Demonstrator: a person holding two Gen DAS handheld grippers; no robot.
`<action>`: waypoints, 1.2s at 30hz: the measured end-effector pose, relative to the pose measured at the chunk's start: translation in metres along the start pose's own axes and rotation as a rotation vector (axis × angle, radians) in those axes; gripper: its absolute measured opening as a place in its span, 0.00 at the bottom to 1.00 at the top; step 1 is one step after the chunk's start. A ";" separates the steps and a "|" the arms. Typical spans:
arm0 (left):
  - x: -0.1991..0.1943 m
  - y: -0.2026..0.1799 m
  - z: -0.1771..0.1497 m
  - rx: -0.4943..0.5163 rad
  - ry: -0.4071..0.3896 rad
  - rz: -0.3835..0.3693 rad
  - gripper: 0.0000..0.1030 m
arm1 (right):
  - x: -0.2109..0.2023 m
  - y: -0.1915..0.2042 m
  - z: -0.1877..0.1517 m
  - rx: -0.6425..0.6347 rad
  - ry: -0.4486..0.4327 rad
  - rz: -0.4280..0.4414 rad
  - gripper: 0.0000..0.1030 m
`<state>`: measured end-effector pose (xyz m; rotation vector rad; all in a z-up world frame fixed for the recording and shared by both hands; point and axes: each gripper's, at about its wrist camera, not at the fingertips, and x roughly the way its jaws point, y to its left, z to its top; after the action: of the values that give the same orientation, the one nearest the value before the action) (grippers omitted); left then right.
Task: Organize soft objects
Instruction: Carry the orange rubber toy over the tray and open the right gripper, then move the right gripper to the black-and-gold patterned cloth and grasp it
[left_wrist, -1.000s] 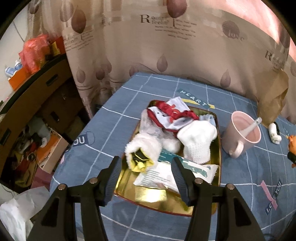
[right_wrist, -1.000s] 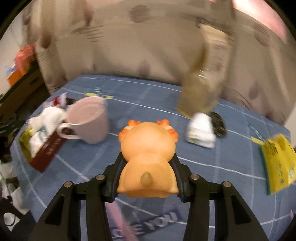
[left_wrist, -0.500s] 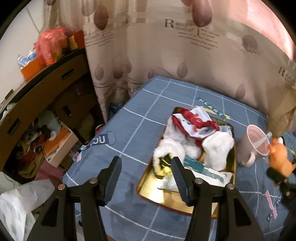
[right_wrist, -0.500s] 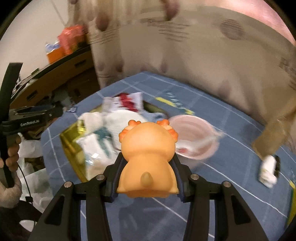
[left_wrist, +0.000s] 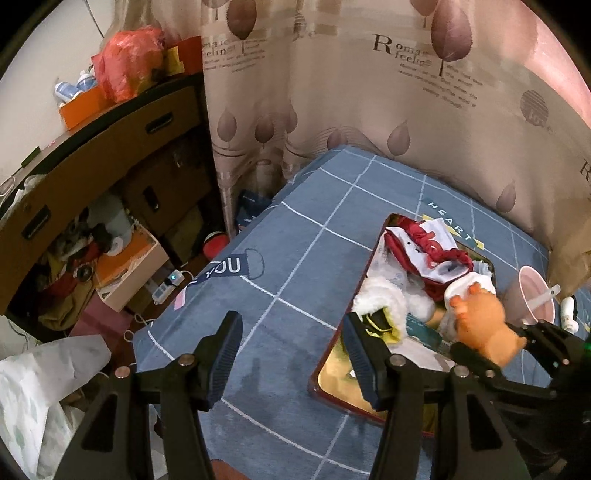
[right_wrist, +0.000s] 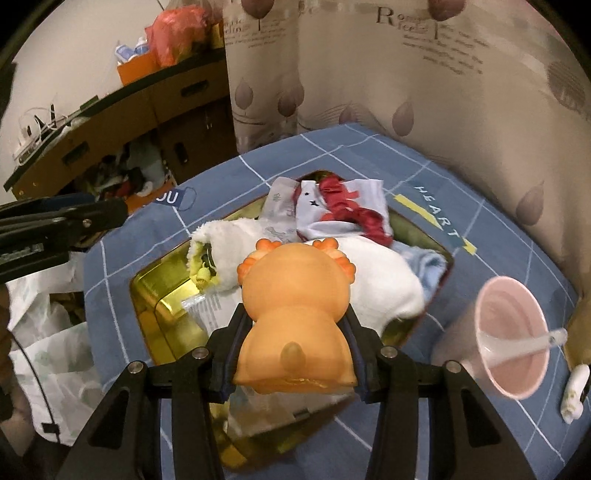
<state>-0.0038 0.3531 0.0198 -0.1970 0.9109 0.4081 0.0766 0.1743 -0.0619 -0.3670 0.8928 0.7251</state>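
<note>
Toy (right_wrist: 295, 317) pinched in right jaws over tray (right_wrist: 147, 291) | left jaws spread, empty

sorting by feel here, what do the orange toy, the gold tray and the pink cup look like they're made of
Orange animal-shaped toy: probably squishy rubber or vinyl; smooth, seamless, faintly glossy, no fur. Gold rectangular tray: likely tin-type metal; mirror-bright floor reflecting its contents, thin dark red rim. Pale pink cup: ceramic or hard plastic, hard to say which; smooth, even, softly shiny wall.
</note>
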 end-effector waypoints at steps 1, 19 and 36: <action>0.000 0.001 0.000 -0.002 0.001 -0.002 0.56 | 0.005 0.001 0.001 -0.001 0.005 -0.004 0.43; 0.000 -0.006 0.000 0.012 -0.001 -0.013 0.56 | 0.010 0.003 0.002 -0.013 -0.041 -0.050 0.72; 0.002 -0.010 -0.002 0.019 0.001 -0.011 0.56 | -0.066 -0.029 -0.013 0.068 -0.155 -0.033 0.76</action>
<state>0.0000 0.3443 0.0169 -0.1849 0.9135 0.3887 0.0621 0.1185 -0.0162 -0.2611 0.7608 0.6815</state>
